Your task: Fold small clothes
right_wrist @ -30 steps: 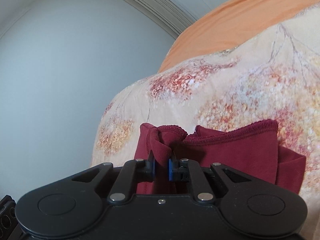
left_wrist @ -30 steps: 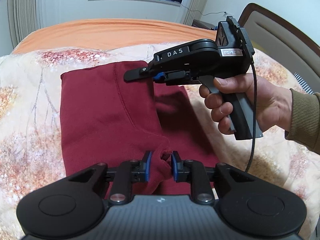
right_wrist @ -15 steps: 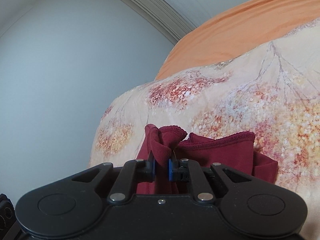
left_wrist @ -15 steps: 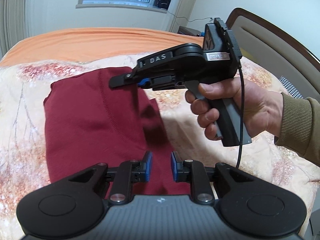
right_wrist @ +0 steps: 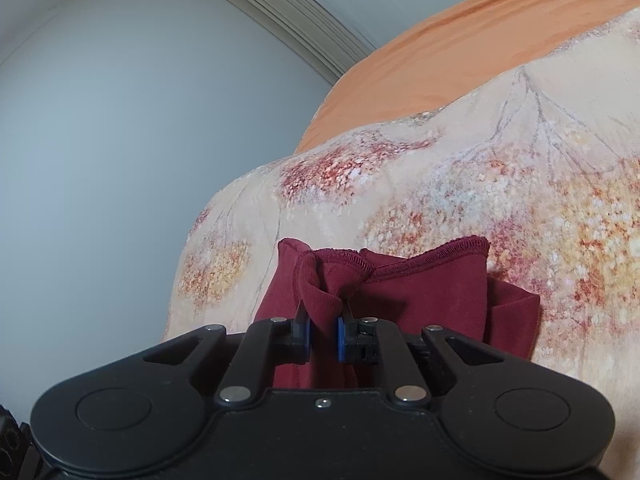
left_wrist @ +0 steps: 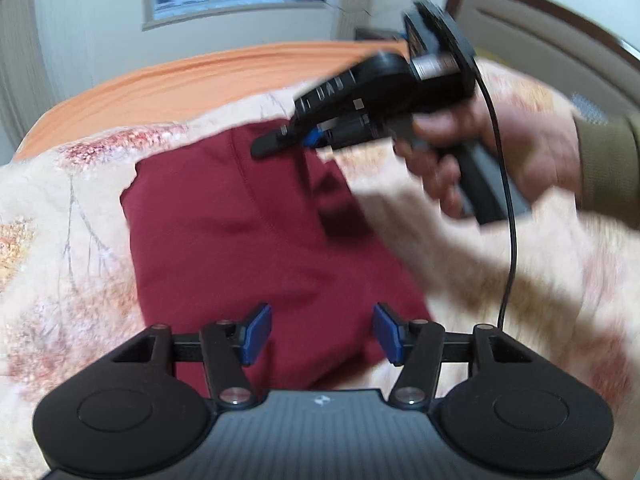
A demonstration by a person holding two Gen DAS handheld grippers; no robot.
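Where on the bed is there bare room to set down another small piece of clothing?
Bare floral blanket lies left of the red garment, up to the orange sheet. Another bare patch lies right of the garment, below the right gripper. The garment's far edge is crowded: the right gripper pinches it there. The left gripper hangs open over its near edge.

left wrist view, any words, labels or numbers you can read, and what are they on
Nothing can be read with certainty.
Lettering on the side of the right tool: smeared by motion blur, unreadable.
Small silver label near its rear block: too blurred to read.
Small pale logo mark on the left tool body: a symbol, not text.
The red garment and floral bedcover carry no text.
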